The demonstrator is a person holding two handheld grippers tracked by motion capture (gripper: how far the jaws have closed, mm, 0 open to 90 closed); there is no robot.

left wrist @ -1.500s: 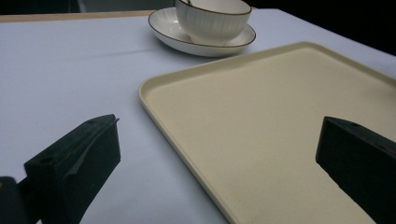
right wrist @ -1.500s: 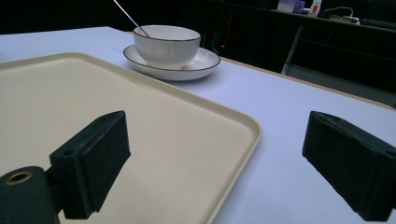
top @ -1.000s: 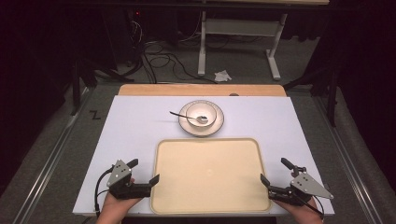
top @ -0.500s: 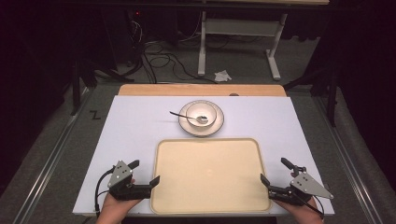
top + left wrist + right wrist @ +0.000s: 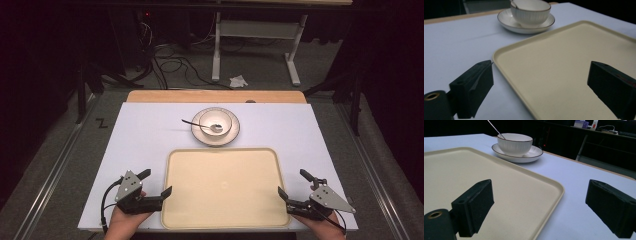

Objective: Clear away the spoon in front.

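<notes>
Both grippers open and empty, left gripper point(image 5: 156, 183) jaws just closing slightly, straddling the tray point(image 5: 225, 187) rim at 9 o'clock, right gripper point(image 5: 295, 187) likewise at 3 o'clock, equally near, long axis crosswise, bowl point(image 5: 215, 121) at 12 o'clock.

Your table carries 1 white sheet point(image 5: 145, 135) over its top; a strip of wooden edge point(image 5: 165, 96) shows bare along the far side. On the sheet, at its far middle, you have 1 white ribbed bowl point(image 5: 216, 122) with a dark rim, seated on 1 saucer point(image 5: 235, 134). 1 spoon point(image 5: 192, 123) rests in the bowl, handle leaning out over its left rim. On the floor beyond: loose cables point(image 5: 170, 62), 1 crumpled white scrap point(image 5: 238, 81), a pale desk frame point(image 5: 260, 30). A black Z mark point(image 5: 102, 122) lies left of the table.
</notes>
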